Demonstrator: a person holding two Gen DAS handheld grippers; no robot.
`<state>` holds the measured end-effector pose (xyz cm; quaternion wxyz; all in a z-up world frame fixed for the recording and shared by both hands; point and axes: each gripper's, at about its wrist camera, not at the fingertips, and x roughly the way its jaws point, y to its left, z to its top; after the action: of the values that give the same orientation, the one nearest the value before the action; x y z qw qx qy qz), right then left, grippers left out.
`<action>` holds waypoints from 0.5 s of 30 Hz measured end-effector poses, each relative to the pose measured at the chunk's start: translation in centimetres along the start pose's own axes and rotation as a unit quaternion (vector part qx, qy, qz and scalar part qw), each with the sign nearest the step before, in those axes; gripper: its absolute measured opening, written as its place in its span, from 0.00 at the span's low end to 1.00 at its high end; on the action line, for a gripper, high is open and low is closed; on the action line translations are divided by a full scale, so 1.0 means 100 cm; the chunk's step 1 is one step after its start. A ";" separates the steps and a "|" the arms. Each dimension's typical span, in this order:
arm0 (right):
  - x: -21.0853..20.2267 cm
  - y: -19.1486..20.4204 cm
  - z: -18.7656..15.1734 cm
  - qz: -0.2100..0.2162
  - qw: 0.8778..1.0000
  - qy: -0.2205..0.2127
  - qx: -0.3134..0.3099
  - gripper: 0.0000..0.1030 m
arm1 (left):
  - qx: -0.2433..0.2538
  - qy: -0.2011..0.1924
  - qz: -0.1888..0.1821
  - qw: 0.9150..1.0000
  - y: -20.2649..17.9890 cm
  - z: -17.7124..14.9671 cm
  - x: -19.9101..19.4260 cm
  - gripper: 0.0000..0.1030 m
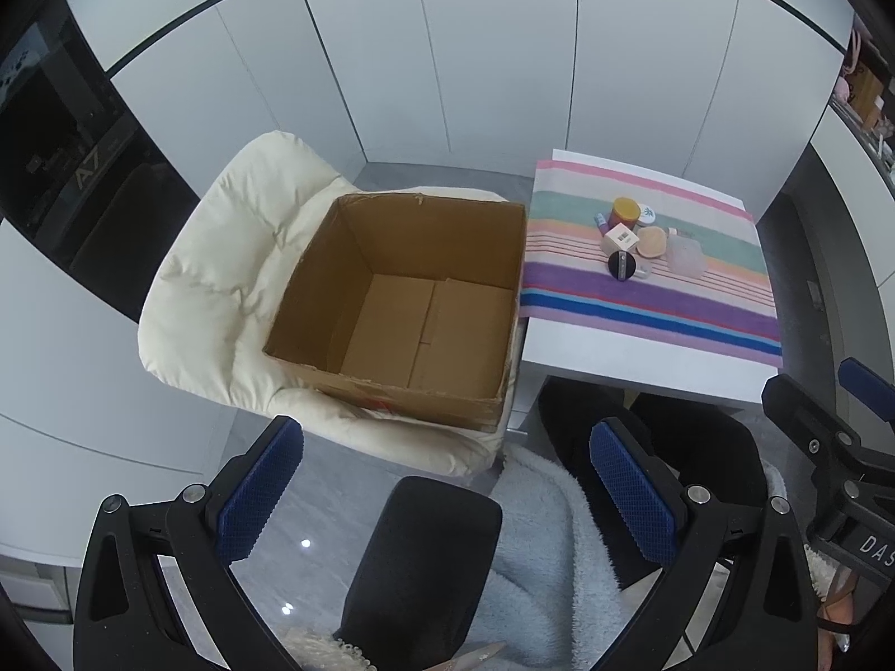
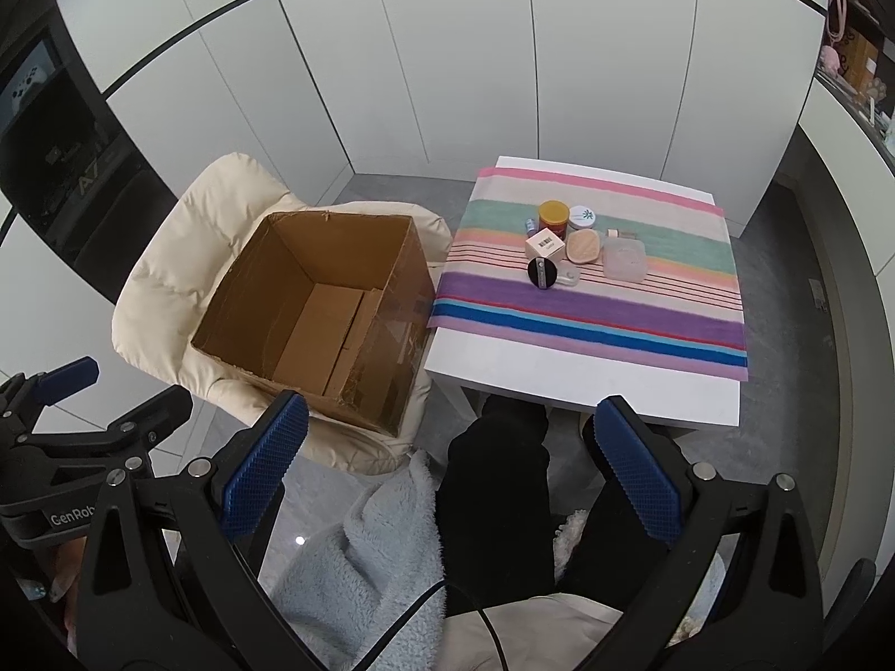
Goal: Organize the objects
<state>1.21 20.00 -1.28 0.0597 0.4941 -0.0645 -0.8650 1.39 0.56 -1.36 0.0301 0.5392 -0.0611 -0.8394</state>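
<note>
An open, empty cardboard box [image 1: 417, 302] [image 2: 313, 307] sits on a cream padded chair [image 1: 224, 291] [image 2: 168, 257]. To its right a white table [image 1: 643, 363] [image 2: 587, 380] carries a striped cloth with a cluster of small items: a yellow-lidded jar [image 1: 625, 211] [image 2: 554, 218], a white cube box [image 2: 544, 246], a black round compact [image 1: 621, 265] [image 2: 541, 272], a beige puff [image 2: 583, 246], a clear container [image 2: 623, 260]. My left gripper [image 1: 447, 497] is open and empty, held back from the box. My right gripper [image 2: 453, 481] is open and empty, short of the table.
White cabinet doors [image 1: 447, 56] line the back. A dark shelf unit [image 1: 67, 156] stands at the left. The person's black-trousered legs [image 2: 492, 492] and a pale blue fleece [image 2: 358, 559] lie below the grippers. The floor is grey tile [image 2: 783, 291].
</note>
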 end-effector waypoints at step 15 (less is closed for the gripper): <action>-0.011 -0.017 0.000 -0.007 1.000 -0.008 0.004 1.00 | 0.009 -0.005 -0.011 1.000 -0.021 0.000 -0.007 1.00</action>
<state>1.69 21.84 -0.64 0.0505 0.4876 -0.0651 -0.8692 1.65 2.75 -1.04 0.0157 0.5355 -0.0633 -0.8420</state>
